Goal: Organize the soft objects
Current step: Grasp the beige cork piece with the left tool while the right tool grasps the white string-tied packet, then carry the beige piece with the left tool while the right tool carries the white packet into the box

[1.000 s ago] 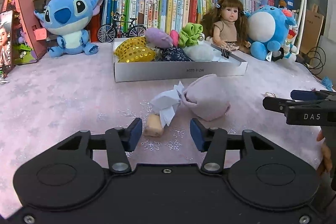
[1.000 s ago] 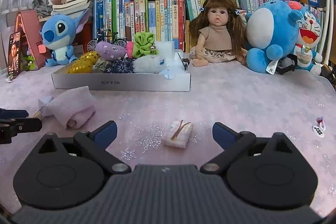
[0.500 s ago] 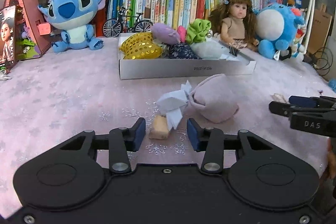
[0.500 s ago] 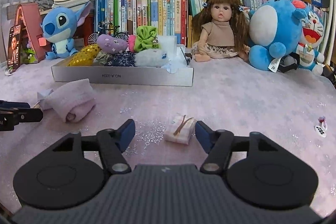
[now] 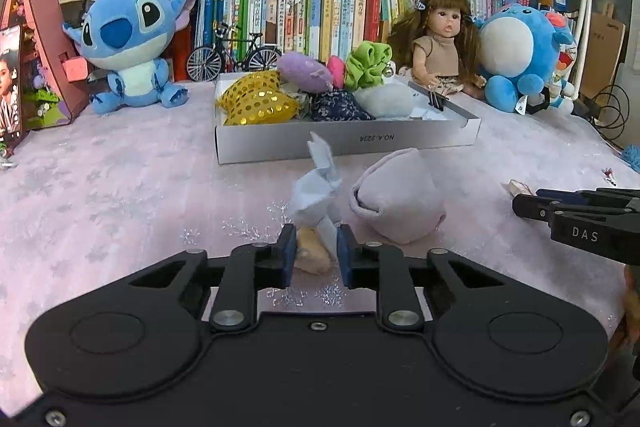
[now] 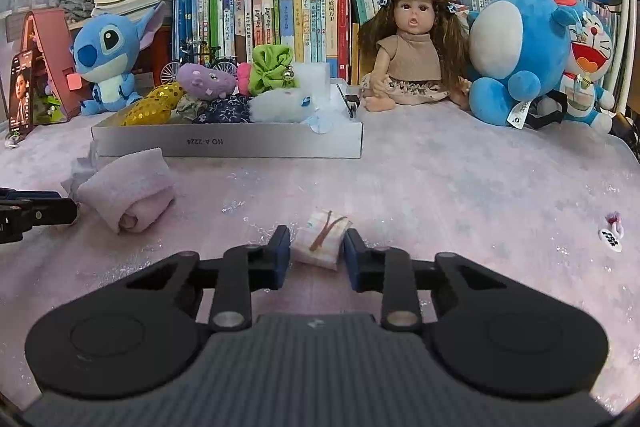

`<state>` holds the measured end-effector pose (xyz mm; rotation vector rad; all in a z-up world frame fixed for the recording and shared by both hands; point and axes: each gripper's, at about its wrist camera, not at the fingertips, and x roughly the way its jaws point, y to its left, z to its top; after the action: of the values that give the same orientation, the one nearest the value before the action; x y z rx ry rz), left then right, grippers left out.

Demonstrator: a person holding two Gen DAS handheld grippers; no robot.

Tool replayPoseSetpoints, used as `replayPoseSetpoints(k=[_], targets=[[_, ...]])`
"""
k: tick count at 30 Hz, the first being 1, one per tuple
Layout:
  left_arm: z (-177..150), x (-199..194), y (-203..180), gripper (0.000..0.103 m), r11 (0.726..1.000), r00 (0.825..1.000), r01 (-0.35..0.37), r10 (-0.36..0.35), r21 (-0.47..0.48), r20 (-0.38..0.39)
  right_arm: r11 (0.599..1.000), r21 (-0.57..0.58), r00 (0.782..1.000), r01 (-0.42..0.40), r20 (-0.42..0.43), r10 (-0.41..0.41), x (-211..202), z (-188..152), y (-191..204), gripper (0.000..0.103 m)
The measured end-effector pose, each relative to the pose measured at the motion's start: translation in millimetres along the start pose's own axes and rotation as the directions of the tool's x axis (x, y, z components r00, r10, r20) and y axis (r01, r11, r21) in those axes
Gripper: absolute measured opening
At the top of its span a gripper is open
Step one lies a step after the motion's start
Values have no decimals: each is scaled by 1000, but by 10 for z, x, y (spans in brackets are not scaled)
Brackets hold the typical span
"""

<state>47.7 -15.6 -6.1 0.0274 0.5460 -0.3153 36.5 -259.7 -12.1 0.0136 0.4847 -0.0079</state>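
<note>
- Gripping on both sides: left gripper (image 5: 313, 253) jaws have just been closing and now pinch a tan soft piece with white tissue (image 5: 316, 183) sticking up above the pads.
- Right gripper (image 6: 316, 253) jaws have just been closing too, now clamped on a small pale folded pouch (image 6: 322, 237) with a brown tie, pads pressed to both its sides.
- Both held items sit low at the pink tablecloth (image 6: 460, 187); lifted or not, cannot tell.
- Rolled lilac towel (image 5: 394, 201) lies just right of the left gripper, near the white tray (image 5: 344, 143).
- Tray holds a gold sequin pouch (image 5: 256, 99), purple plush (image 5: 306, 71), green scrunchie (image 5: 366, 63), other soft bits.
- Doll (image 6: 412, 47), blue plush (image 5: 128, 39), books (image 6: 280, 11) behind the tray.
</note>
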Motion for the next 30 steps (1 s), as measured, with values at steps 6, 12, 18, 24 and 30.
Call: replayPoseSetpoints(k=[6, 12, 18, 24, 30], targets=[[24, -12, -2, 16, 1000, 1000, -3, 3, -1, 8, 1000, 11, 1000, 1, 9, -2, -15, -4, -16, 34], [23, -32, 10, 15, 1000, 1000, -1, 1, -8, 14, 1000, 4, 1000, 1, 8, -1, -14, -6, -7, 34], [-17, -65, 21, 28, 1000, 1000, -3, 3, -24, 10, 1000, 8, 1000, 2, 6, -2, -12, -6, -6, 34], [-75, -37, 21, 30, 1000, 1000, -26, 26, -8, -18, 1000, 11, 1000, 1, 4, -1, -5, -7, -12, 34], [-71, -19, 15, 19, 1000, 1000, -24, 23, -7, -18, 1000, 10, 1000, 1, 4, -1, -5, -9, -9, 34]])
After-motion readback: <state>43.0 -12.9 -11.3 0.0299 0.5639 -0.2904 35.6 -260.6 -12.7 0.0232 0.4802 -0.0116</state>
